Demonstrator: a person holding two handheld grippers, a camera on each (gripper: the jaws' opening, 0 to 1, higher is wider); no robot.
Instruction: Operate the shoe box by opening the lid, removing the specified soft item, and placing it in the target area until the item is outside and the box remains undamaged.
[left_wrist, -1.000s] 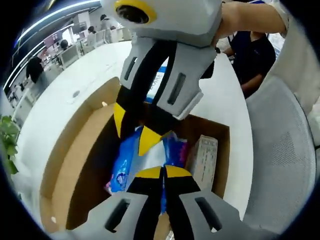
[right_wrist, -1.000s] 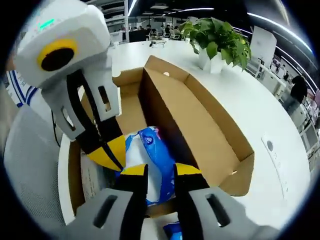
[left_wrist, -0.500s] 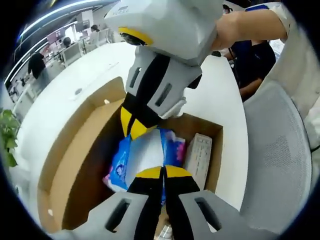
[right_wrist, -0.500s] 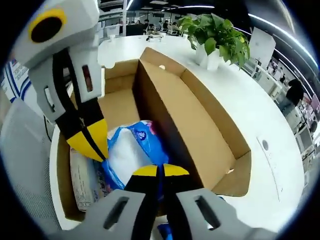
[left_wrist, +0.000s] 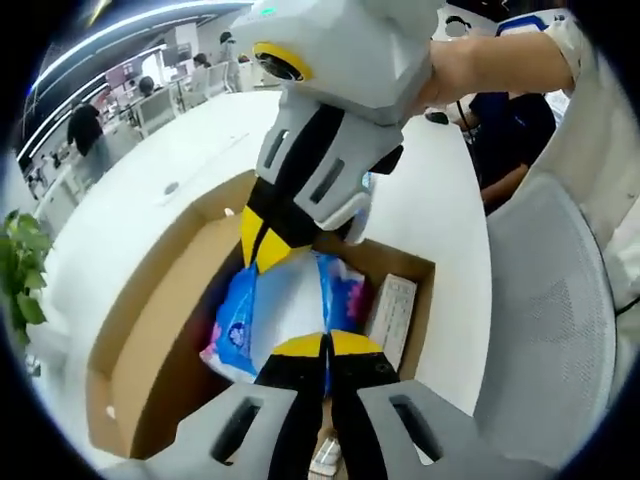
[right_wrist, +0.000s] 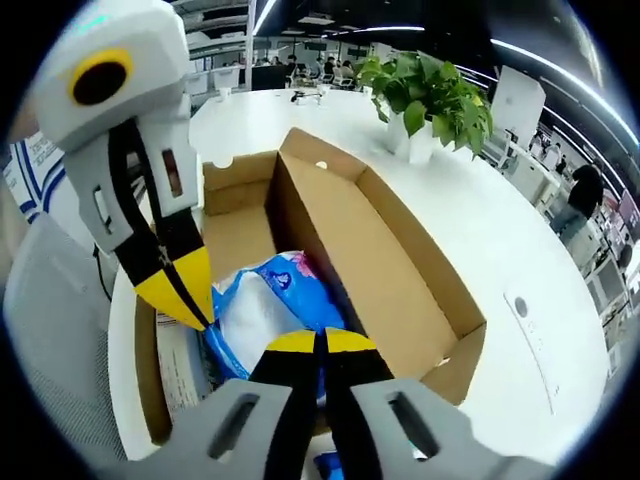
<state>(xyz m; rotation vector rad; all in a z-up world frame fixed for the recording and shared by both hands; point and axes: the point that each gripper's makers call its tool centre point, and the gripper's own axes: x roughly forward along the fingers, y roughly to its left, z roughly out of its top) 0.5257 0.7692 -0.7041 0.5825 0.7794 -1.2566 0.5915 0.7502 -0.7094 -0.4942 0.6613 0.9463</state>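
Two grippers, left gripper (left_wrist: 325, 345) and right gripper (right_wrist: 320, 340), are clamped, apparently, on blue soft pack (right_wrist: 265, 305) inside opened shoe box (right_wrist: 400, 290); removal underway, clean lift required.

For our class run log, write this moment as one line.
box: lid open | pack: in box, gripped at both ends | left gripper: shut on pack | right gripper: shut on pack

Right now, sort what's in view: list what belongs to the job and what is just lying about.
Job:
- shoe box, lid open
- blue-and-white soft pack in the box
- left tongs, shut on the pack
- right tongs, shut on the pack

Lying about:
- potted plant
- small carton in the box
- mesh chair
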